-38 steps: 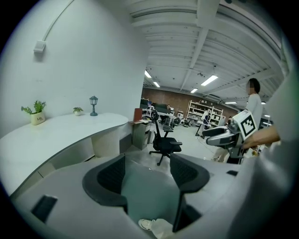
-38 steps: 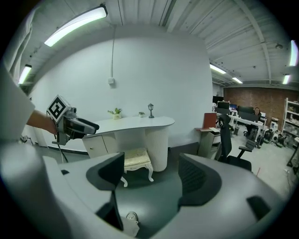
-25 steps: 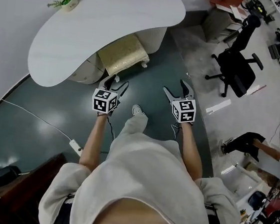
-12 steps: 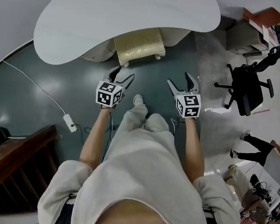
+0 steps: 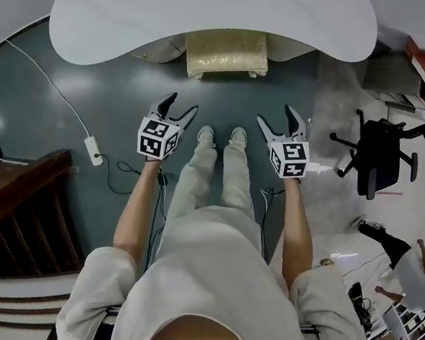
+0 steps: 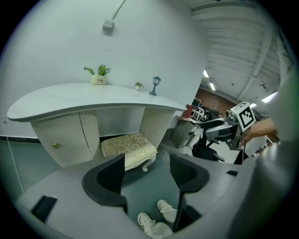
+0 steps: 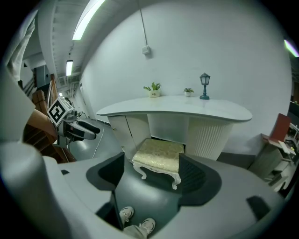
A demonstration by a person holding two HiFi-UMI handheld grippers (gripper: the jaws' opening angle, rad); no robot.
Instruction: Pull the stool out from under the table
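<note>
A stool (image 5: 226, 53) with a gold patterned cushion and white curved legs stands half tucked under the curved white table (image 5: 215, 9). It also shows in the left gripper view, stool (image 6: 128, 148), and in the right gripper view, stool (image 7: 160, 156). My left gripper (image 5: 177, 109) is open, held in the air short of the stool's left side. At the right, the right gripper (image 5: 280, 120) is open too, level with the left one. Neither touches the stool. Nothing lies between either pair of jaws.
A black office chair (image 5: 382, 154) stands to the right. A white cable with a power strip (image 5: 93, 149) runs over the dark floor at the left. A wooden stair rail (image 5: 11, 196) is at the lower left. Small plants (image 7: 153, 89) and a lamp ornament (image 7: 204, 86) sit on the table.
The person has walked up to face the table squarely; the stool now lies straight ahead between the two grippers. Both grippers stay open and level.
</note>
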